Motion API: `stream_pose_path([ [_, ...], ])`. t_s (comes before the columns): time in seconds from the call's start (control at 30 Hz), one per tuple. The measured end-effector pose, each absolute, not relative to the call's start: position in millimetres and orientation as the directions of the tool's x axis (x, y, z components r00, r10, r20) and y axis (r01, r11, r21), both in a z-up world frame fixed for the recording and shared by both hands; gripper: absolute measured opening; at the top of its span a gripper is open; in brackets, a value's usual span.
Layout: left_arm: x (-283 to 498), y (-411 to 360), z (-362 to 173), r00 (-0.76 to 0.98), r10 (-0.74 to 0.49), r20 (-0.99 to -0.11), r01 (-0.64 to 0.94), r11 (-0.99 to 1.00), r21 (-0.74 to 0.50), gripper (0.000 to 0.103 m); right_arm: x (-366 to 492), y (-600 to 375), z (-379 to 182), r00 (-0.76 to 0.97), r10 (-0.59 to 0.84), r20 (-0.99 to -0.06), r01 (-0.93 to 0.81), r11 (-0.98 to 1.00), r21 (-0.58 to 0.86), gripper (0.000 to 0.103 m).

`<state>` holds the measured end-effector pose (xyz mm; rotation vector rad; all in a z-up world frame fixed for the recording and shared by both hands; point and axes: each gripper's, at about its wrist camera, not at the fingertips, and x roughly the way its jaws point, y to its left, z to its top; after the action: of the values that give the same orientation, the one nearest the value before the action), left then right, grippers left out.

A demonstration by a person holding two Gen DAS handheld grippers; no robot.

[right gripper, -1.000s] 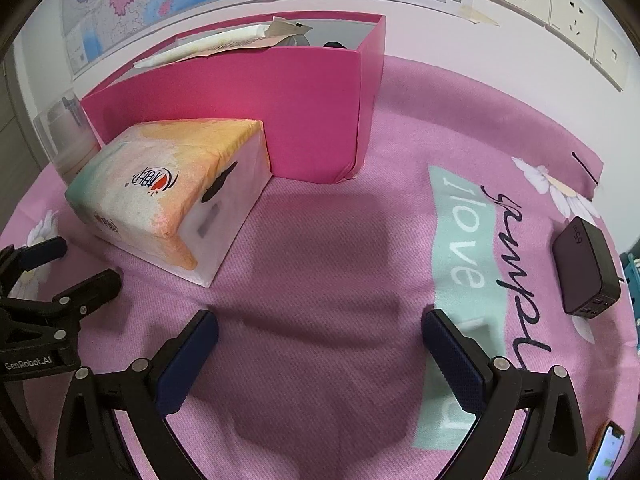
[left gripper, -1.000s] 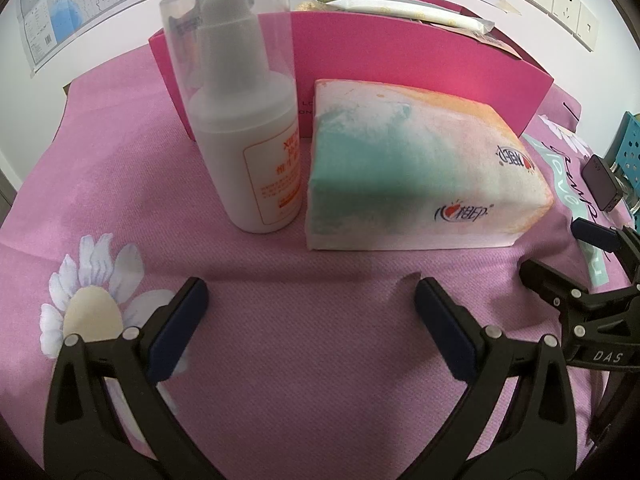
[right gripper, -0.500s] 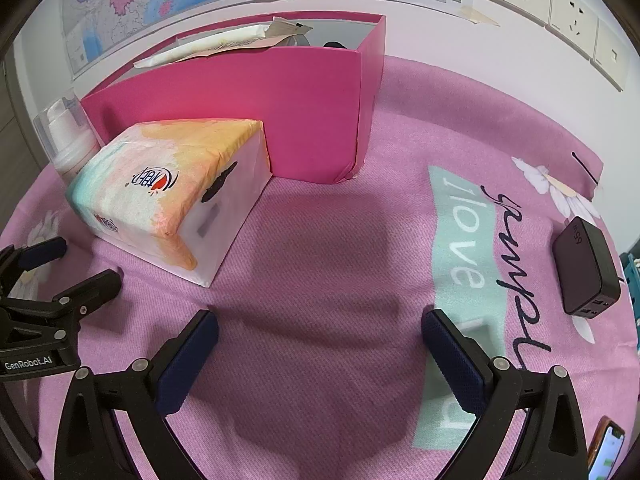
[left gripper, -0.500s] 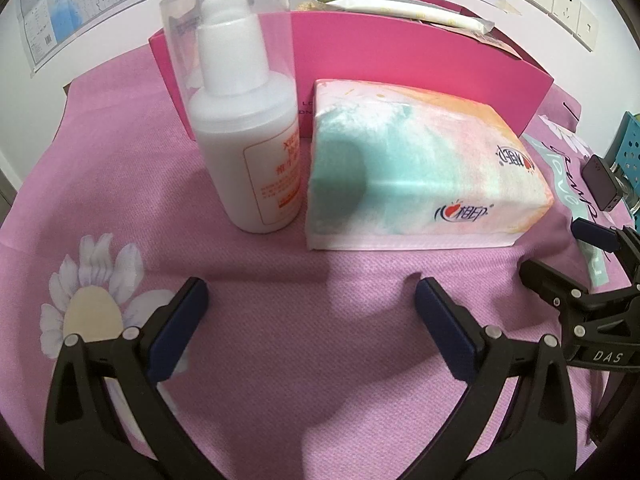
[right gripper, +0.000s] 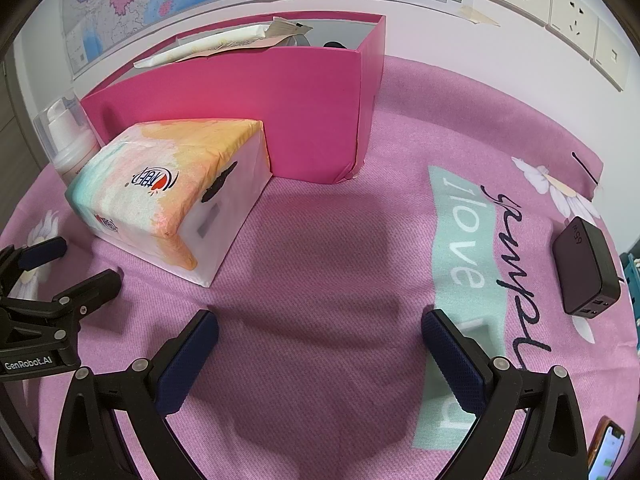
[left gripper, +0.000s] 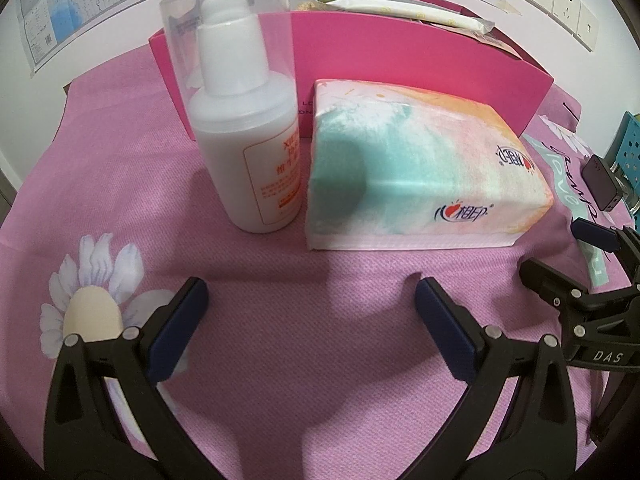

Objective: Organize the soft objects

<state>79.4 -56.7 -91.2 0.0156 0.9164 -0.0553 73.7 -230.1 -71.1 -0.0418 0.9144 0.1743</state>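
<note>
A soft tissue pack (left gripper: 420, 184), pastel green and orange, lies on the pink cloth in front of a pink box (left gripper: 400, 64); it also shows in the right wrist view (right gripper: 172, 196). A white pump bottle (left gripper: 244, 128) stands upright just left of the pack. My left gripper (left gripper: 312, 300) is open and empty, a short way in front of the pack and bottle. My right gripper (right gripper: 320, 332) is open and empty, to the right of the pack. The pink box (right gripper: 260, 108) holds paper packets.
A black charger (right gripper: 586, 268) lies on the cloth at the right, and a phone (right gripper: 606, 454) shows at the bottom right corner. A teal basket (left gripper: 628, 148) stands at the far right. A wall with maps and sockets runs behind the box.
Both grippers have stayed nearly still. A shadow has shifted across the tissue pack's near end.
</note>
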Motion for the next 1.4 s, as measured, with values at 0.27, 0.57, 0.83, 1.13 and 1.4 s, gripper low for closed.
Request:
stream_pose_path([
  [0.27,78.7,-54.1,-91.4,0.609,-0.032,-0.793,0.036,0.999,-0.012,0.103,73.4,-229.6,-71.1,0.597,0.133,-0.791,-0.169,0.985,0.038,0.103],
  [0.57,77.7,-55.6,-91.7,0.609,-0.030,-0.793,0.035,0.999,-0.011,0.103,73.6,-229.6,-71.2,0.598,0.132,-0.791,-0.168,0.985,0.038,0.103],
  [0.83,88.3,-52.7,-87.1,0.555,-0.011,-0.832,-0.018,1.000,-0.026,0.103,73.4,-229.6,-71.1,0.598,0.133,-0.790,-0.168,0.985,0.038,0.103],
  [1.13,100.0,-51.5,-84.1,0.416,0.074,-0.906,-0.204,0.979,-0.013,0.103,73.4,-229.4,-71.0,0.598,0.133,-0.790,-0.168,0.985,0.038,0.103],
  [1.4,110.9,-47.7,-84.2,0.368,0.075,-0.927,-0.230,0.973,-0.013,0.103,73.4,-229.4,-71.0,0.598,0.133,-0.790,-0.168,0.985,0.039,0.103],
])
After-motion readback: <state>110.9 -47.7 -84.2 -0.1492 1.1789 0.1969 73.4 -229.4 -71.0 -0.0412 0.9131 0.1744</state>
